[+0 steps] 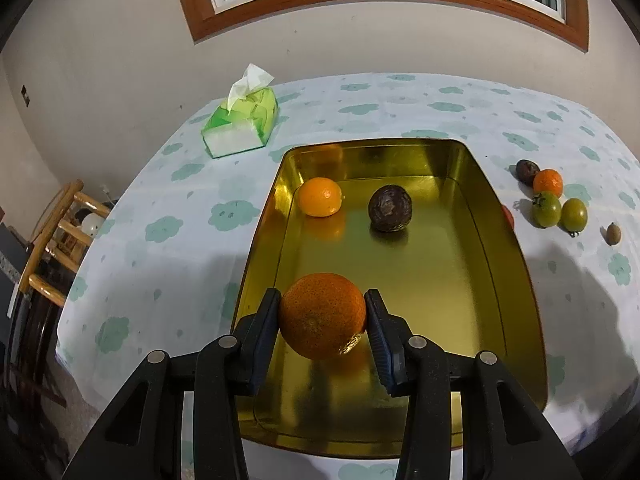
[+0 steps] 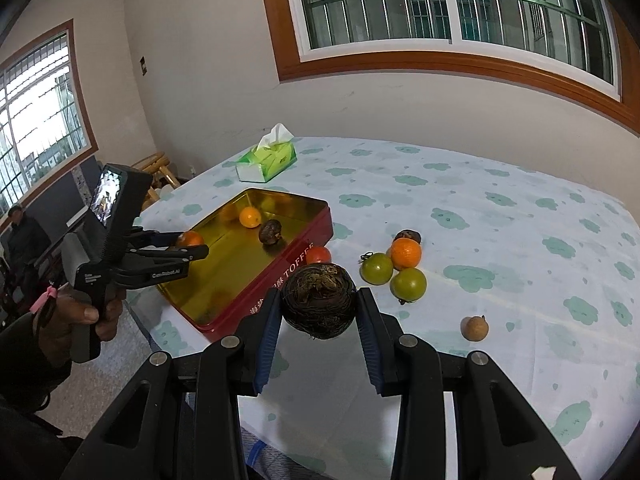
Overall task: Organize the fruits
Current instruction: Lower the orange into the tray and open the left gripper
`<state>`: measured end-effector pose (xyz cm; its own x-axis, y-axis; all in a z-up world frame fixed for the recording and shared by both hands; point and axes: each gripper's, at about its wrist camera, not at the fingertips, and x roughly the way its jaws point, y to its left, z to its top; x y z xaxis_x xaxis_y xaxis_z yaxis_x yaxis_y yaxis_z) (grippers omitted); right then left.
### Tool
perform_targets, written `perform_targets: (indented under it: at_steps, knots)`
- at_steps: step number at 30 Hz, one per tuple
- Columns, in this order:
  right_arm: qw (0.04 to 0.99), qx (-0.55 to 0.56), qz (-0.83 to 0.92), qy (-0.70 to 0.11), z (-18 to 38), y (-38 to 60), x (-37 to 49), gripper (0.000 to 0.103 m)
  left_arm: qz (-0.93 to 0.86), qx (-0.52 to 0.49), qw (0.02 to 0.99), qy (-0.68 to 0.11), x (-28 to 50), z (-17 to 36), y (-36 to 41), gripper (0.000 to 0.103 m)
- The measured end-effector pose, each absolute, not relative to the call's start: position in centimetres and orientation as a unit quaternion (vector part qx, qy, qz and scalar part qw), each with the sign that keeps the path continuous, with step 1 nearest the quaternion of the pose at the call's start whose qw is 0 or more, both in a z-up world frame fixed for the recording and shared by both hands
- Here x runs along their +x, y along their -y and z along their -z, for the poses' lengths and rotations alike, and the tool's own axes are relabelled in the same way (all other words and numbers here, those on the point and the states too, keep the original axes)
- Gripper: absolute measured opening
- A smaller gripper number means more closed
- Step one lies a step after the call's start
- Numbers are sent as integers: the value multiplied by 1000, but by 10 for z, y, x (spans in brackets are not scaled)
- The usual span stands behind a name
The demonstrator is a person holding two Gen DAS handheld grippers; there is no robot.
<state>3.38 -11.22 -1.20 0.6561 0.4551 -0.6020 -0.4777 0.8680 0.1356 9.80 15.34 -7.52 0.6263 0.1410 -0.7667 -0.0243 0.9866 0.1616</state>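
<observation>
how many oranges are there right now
3 oranges: one in the left gripper over the tin, one at its far end, one on the tablecloth. More may be hidden.

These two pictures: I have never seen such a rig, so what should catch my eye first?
First, the gold-lined tin in the middle of the cloud-print tablecloth, holding an orange and a dark wrinkled fruit. The left gripper grips a big orange above the tin's near end, while the right gripper grips a dark fruit over the table. Loose fruits lie right of the tin.
</observation>
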Motion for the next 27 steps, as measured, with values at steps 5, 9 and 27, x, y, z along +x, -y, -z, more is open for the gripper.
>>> perform_targets:
  at_steps: [5, 9, 27]
  knots:
    - [908, -19, -259, -329, 13, 109, 34, 35, -48, 63, 897, -435, 103, 79, -158, 44]
    - [907, -22, -261, -331, 13, 106, 33, 35, -51, 66, 896, -437, 106, 82, -160, 44]
    - [902, -27, -272, -334, 13, 96, 31, 35, -57, 76, 896, -433, 119, 89, -168, 44]
